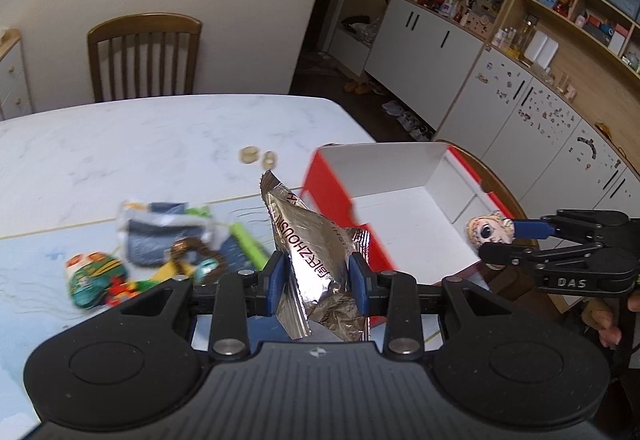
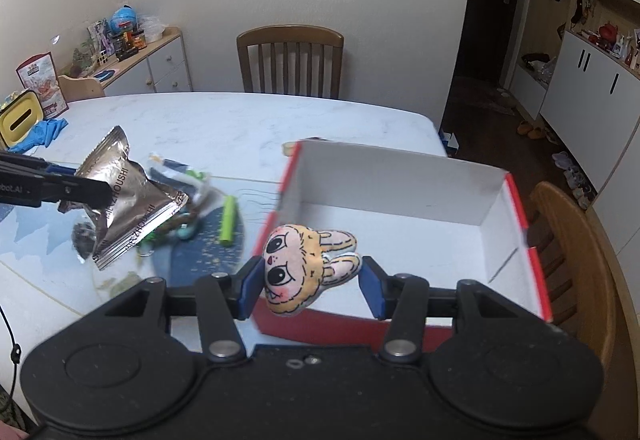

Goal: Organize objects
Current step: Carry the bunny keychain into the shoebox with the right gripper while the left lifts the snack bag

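Observation:
My left gripper (image 1: pixel 319 276) is shut on a silver foil snack packet (image 1: pixel 310 236) and holds it above the table, left of the box; it also shows in the right wrist view (image 2: pixel 120 196). My right gripper (image 2: pixel 312 286) has its jaws wide apart around a plush rabbit face (image 2: pixel 300 268) at the near wall of the red and white box (image 2: pixel 400 176); the plush touches the left finger only. In the left wrist view the plush (image 1: pixel 490 230) sits at the right gripper's tip over the box (image 1: pixel 384 176).
Several small items lie on a blue mat: a green tube (image 2: pixel 229 220), a denim pouch (image 1: pixel 160 236), a colourful packet (image 1: pixel 94 278). Two small rolls (image 1: pixel 258 156) sit on the marble table (image 1: pixel 120 144). Wooden chairs (image 2: pixel 290 60) stand around it.

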